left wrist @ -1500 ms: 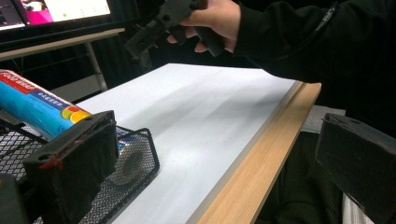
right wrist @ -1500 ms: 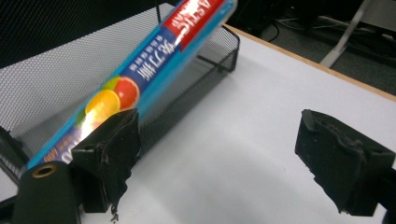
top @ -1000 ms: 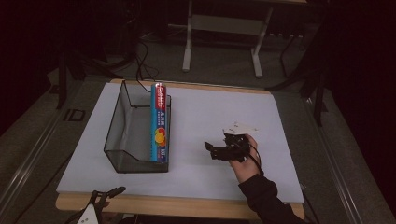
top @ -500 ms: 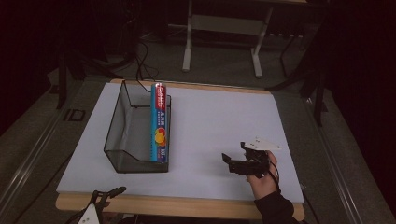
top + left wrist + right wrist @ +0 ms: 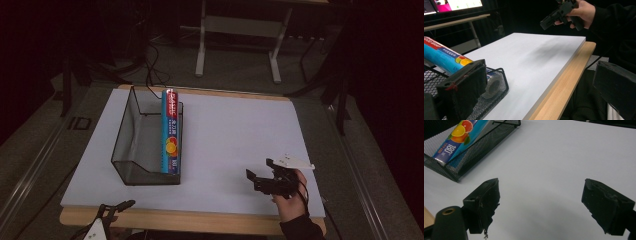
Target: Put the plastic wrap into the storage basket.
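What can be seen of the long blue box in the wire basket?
The long blue box is a slim carton, like one for kitchen wrap, with a red end panel, white lettering, printed citrus fruit and "180" near one end. It lies along the right-hand wall of the black mesh basket, leaning on that wall with its top edge reaching above the rim. It looks closed and undamaged. It touches the basket alone; neither gripper is on it.

Blue box (image 5: 461,141) in the mesh basket (image 5: 481,147), "180" printed by orange-slice pictures, other lettering unreadable
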A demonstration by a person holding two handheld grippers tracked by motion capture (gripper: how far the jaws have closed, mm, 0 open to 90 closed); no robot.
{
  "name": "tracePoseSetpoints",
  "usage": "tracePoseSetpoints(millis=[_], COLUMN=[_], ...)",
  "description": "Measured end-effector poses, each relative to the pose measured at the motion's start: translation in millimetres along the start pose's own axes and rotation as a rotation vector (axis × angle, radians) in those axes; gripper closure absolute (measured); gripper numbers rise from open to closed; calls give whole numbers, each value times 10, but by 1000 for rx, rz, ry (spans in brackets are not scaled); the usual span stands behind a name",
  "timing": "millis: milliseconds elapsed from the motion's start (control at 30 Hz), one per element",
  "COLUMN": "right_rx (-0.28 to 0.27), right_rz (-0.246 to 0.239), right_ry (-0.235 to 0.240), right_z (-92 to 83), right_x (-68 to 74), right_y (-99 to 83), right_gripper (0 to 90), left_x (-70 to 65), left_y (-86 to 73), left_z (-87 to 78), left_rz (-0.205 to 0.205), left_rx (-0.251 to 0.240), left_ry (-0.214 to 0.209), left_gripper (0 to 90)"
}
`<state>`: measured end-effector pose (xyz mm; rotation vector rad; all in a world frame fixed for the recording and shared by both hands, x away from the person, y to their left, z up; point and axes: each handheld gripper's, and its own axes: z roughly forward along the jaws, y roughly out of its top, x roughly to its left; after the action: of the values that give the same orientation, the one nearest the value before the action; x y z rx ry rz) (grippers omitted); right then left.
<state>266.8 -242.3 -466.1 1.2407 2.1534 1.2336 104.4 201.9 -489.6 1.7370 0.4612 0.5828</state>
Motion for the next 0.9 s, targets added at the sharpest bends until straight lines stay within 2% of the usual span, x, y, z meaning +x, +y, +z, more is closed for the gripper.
tracePoseSetpoints(millis=[100,167,267,300,400,500,633,833,900], right_rx=[-14,-7,-5,-17,-31,-43,-33,-25,-33], right_rz=[1,15,8,-12,-27,-38,-68,-150,-156], right_ry=[24,33,38,48,56,87,90,111,119], right_z=[-61,-74,-91,-112,-139,-156,-146,-81,-56], right_x=[-14,-27,-26,-28,-34,-64,-77,-125,-144], right_y=[-88,-129,-167,-199,-229,-277,-319,-385,-394], right_gripper=[147,146,146,146,146,147,146,146,146], left_x=[0,0,-1,-3,-4,-2,-3,-3,-3], left_y=[0,-1,-1,-1,-2,-2,-1,-2,-3], left_z=[-1,-1,0,0,1,1,0,5,5], left_rz=[1,0,1,2,2,1,1,1,2], left_rx=[-1,0,1,2,2,2,2,4,4], left_ry=[0,-1,-2,-2,-4,-4,-4,-5,-5], left_gripper=[1,1,1,1,1,1,1,1,1])
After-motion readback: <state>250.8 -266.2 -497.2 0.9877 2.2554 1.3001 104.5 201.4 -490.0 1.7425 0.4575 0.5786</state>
